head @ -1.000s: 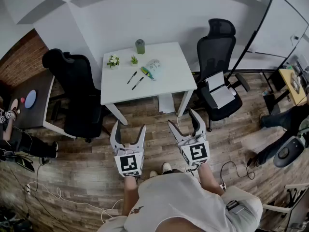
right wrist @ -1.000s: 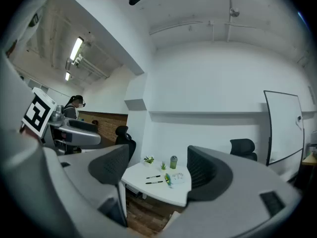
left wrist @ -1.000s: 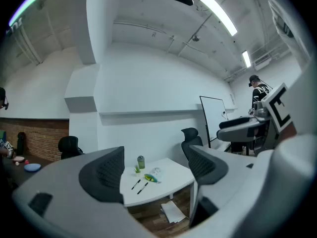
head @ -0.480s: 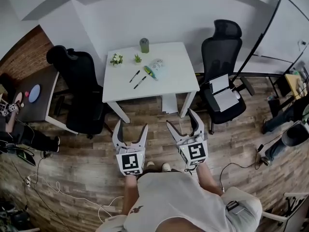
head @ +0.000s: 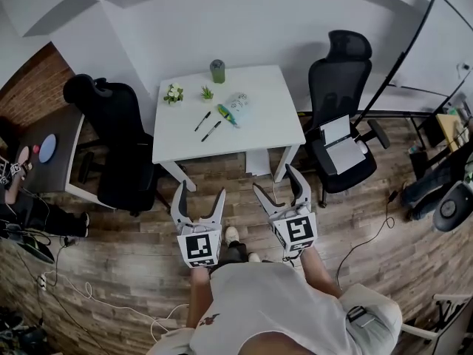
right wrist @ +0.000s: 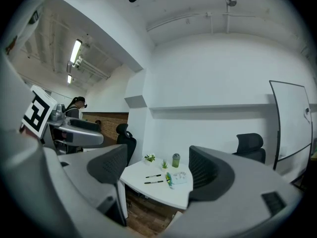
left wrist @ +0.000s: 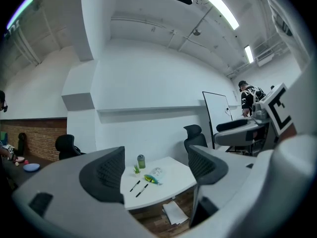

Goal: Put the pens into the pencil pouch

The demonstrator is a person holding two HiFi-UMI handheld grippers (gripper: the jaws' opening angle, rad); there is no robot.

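Left claw [head: 199, 192]: is being held level above the wooden floor [head: 133, 250], well short of the tabletop [head: 262, 128]. Its jaws are being kept wide apart, released, with nothing between them. In the left gripper view only the distant tabletop is being framed by the gap.

Right claw [head: 276, 181]: is being held just beside the left one, likewise level and over the floor. Its jaws are being kept spread at their widest, released, with nothing gripped. In the right gripper view the tabletop is being seen through the gap.

Pens [head: 211, 129]: two dark pens are lying side by side on the left half of the white tabletop, slanted alike, close together but not touching. Neither is being touched by a claw.

Pencil pouch [head: 235, 107]: is lying flat near the middle of the tabletop, just to the right of the pens. It is pale with a green and yellow edge facing them. Whether it is open cannot be told.

Green cup [head: 216, 71]: is standing upright at the far edge of the tabletop.

Potted plants [head: 174, 93]: two small ones are standing near the far left corner, beside the cup.

Office chairs [head: 111, 124]: one black chair is standing at each side of the tabletop. White papers [head: 338, 143] are resting on the right one's seat.

Whiteboard [head: 436, 43]: is leaning at the far right.
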